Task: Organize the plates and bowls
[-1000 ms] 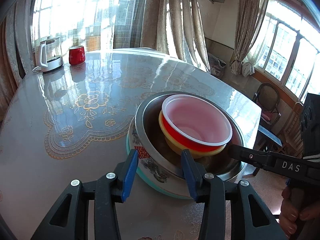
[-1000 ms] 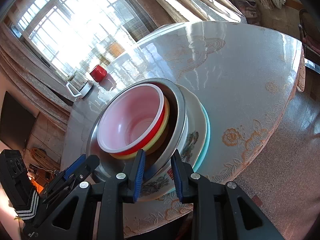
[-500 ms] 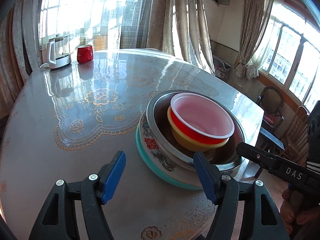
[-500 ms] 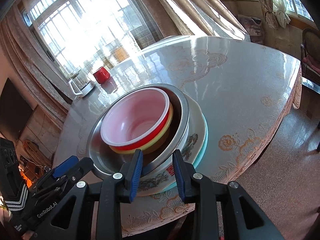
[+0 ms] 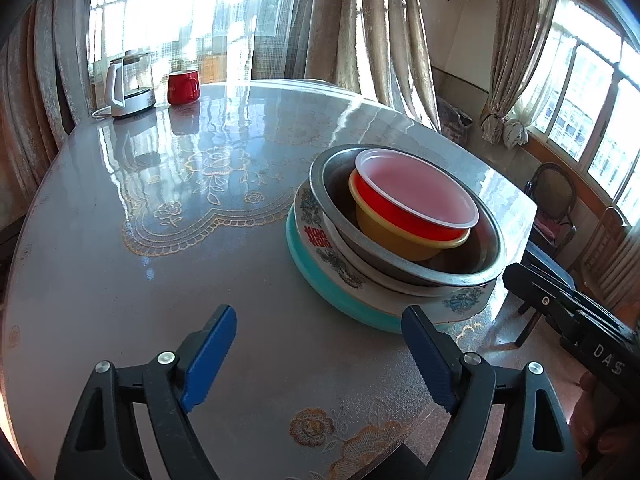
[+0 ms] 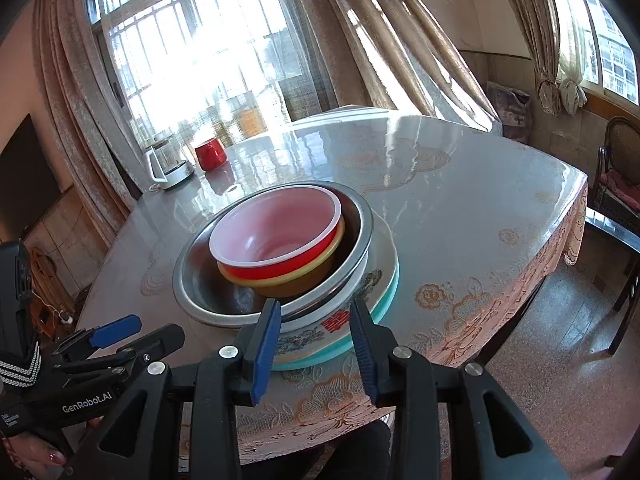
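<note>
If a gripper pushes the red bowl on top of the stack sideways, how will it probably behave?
The red bowl looks like thin plastic, so probably light and slightly flexible. It sits loosely nested in the yellow bowl, so a push may slide or tilt both inside the smooth metal basin.

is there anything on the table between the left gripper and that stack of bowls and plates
Nothing visible. Only bare tablecloth lies between the left gripper, jaws opening and empty, and the stack. The kettle and red mug stand far off.
</note>
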`<state>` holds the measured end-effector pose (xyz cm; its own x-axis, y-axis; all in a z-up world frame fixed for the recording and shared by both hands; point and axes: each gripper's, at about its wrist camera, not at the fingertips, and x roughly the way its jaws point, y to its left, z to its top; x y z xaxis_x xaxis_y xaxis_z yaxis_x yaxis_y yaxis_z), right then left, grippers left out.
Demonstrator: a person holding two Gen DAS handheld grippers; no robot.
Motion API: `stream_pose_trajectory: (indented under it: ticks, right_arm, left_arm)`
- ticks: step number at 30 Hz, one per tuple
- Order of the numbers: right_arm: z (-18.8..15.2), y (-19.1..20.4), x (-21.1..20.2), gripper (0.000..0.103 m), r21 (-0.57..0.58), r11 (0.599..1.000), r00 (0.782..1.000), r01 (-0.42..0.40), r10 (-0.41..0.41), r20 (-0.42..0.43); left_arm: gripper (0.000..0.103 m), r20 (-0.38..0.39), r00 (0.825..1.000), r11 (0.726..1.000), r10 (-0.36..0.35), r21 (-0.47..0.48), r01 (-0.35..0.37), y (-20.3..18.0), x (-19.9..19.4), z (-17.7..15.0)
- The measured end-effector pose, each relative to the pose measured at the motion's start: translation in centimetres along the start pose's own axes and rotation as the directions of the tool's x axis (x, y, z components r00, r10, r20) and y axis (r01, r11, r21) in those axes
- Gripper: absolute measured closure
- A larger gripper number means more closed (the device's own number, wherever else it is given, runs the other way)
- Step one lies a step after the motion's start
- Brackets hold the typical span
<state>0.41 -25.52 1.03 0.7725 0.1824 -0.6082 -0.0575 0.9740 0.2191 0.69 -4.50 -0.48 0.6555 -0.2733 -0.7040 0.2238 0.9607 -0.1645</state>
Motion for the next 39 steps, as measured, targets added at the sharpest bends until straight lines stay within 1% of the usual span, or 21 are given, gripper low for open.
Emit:
stream_pose_trajectory:
  ticks: [4, 5, 6, 7, 8, 10, 16, 21, 25, 29, 32, 39]
  right_arm:
    - [-1.1, 0.5, -0.9, 0.060, -0.046, 0.999, 0.998, 0.025, -0.022, 0.052]
    - [-1.4, 0.7, -1.1, 0.056, -0.061, 0.997, 0.997, 0.039, -0.035, 0.067]
    - [-1.7, 0.9, -1.2, 0.052, -0.077, 0.996, 0.996, 0.055, -0.049, 0.078]
    - [-2.0, 1.2, -1.3, 0.040, -0.089, 0.994, 0.994, 0.070, -0.062, 0.086]
    - [-2.3, 1.3, -1.3, 0.031, -0.097, 0.992, 0.993, 0.080, -0.071, 0.090]
    - [-2.9, 1.4, -1.2, 0.027, -0.102, 0.991, 0.993, 0.085, -0.077, 0.086]
    - [-4.2, 1.4, -0.7, 0.026, -0.094, 0.991, 0.995, 0.092, -0.086, 0.058]
    - [-5.0, 1.4, -1.0, 0.026, -0.071, 0.993, 0.994, 0.095, -0.091, 0.062]
    - [-5.5, 1.5, -1.5, 0.026, -0.072, 0.991, 0.992, 0.109, -0.104, 0.078]
    - [-6.1, 1.2, -1.6, 0.026, -0.053, 0.993, 0.993, 0.106, -0.102, 0.064]
    - [-6.3, 1.2, -1.5, 0.026, -0.049, 0.994, 0.993, 0.101, -0.098, 0.058]
    - [-6.4, 1.5, -1.2, 0.026, -0.056, 0.995, 0.996, 0.083, -0.080, 0.049]
  left_arm:
    - [0.004, 0.020, 0.999, 0.999, 0.037, 0.031, -0.037, -0.1, -0.7, -1.0]
    - [0.001, 0.023, 0.999, 0.998, 0.045, 0.034, -0.046, -0.1, -0.8, -1.2]
    - [0.001, 0.029, 0.998, 0.998, 0.050, 0.035, -0.051, -0.1, -1.0, -1.5]
    - [0.001, 0.037, 0.998, 0.998, 0.056, 0.037, -0.058, 0.0, -1.1, -1.9]
    - [0.000, 0.043, 0.997, 0.997, 0.067, 0.041, -0.069, 0.0, -1.3, -2.2]
    - [0.000, 0.041, 0.995, 0.995, 0.091, 0.047, -0.093, 0.0, -1.3, -2.8]
    - [0.000, 0.016, 0.997, 0.997, 0.071, 0.037, -0.071, 0.3, -1.2, -3.9]
    - [0.000, 0.047, 0.998, 0.999, 0.052, 0.000, -0.053, 0.8, -1.9, -4.0]
    - [0.000, 0.077, 0.994, 0.997, 0.077, 0.007, -0.078, 0.7, -2.5, -4.2]
    - [0.000, 0.098, 0.991, 0.995, 0.094, 0.012, -0.096, 0.8, -2.7, -4.5]
    - [0.000, 0.094, 0.989, 0.993, 0.118, 0.005, -0.119, 1.0, -2.5, -4.5]
    - [0.000, 0.098, 0.986, 0.990, 0.138, 0.000, -0.139, 1.2, -2.4, -4.7]
